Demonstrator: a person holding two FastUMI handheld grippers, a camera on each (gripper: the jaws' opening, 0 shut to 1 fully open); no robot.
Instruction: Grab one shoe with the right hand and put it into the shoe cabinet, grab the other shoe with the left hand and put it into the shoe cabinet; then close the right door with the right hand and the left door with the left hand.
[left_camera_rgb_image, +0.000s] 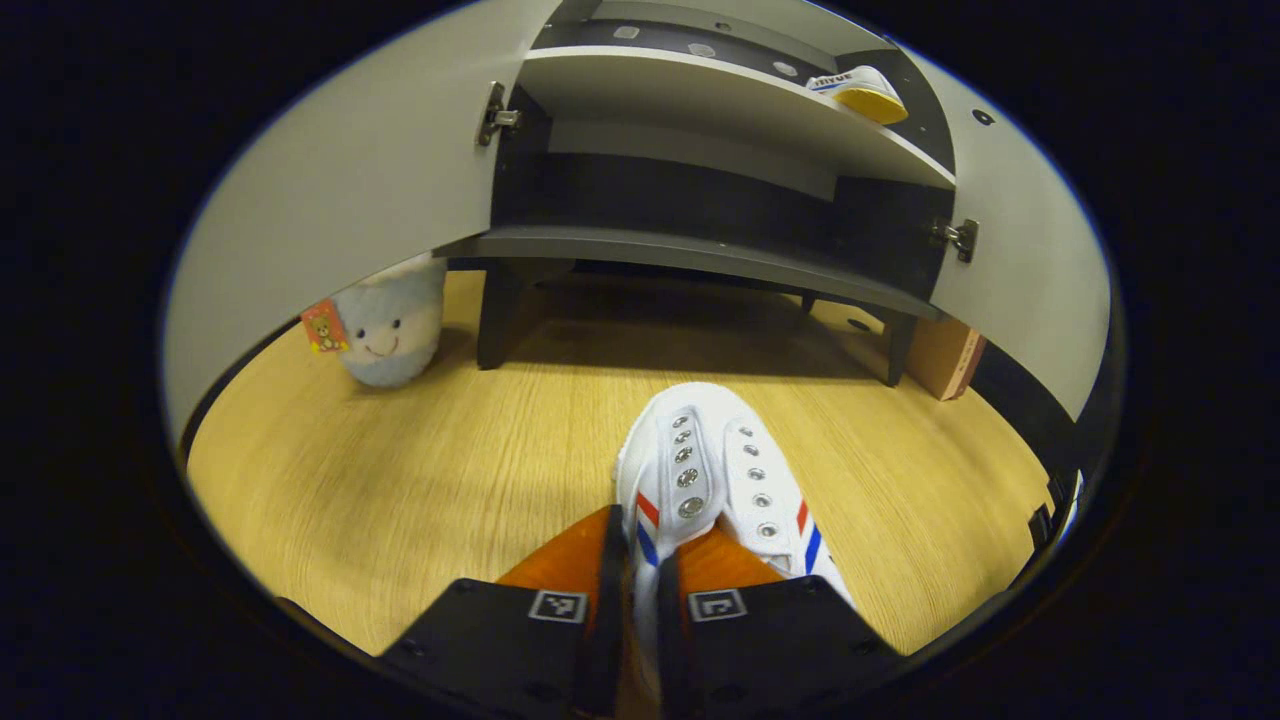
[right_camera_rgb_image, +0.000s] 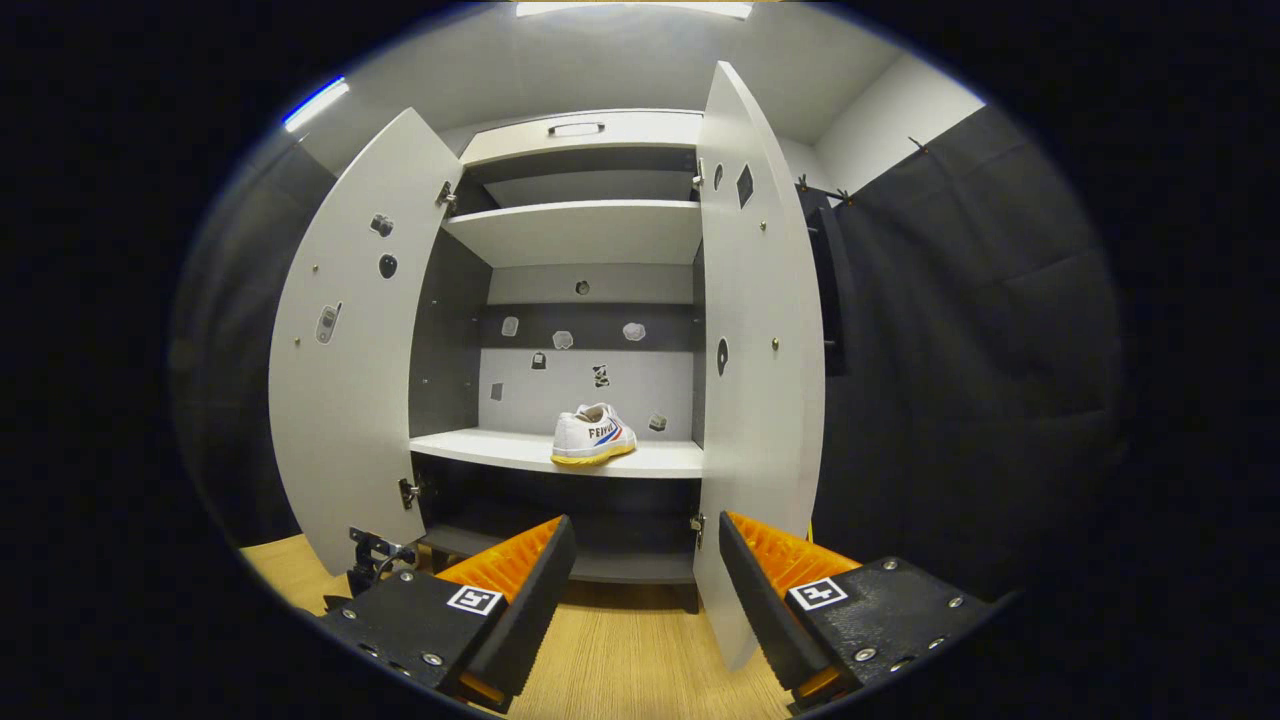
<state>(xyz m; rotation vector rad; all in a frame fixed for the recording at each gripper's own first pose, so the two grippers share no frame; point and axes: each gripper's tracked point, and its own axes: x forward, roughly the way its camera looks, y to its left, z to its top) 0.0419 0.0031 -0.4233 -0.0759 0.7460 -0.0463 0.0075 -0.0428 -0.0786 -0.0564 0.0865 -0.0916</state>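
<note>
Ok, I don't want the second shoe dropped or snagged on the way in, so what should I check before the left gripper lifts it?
1. Left gripper shut on the white canvas shoe with red and blue stripes: ok, both fingers pinch its side wall.
2. Left grey cabinet door open: ok.
3. Right grey cabinet door open: ok.
4. First white shoe with yellow sole on the shelf, room beside it: ok.
5. Right gripper open and holding nothing: ok.
6. Grip firm enough to lift: cannot tell.

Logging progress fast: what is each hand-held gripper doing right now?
Left hand-held gripper: closed on the white shoe on the floor.
Right hand-held gripper: open, holding nothing, facing the shoe cabinet.
</note>
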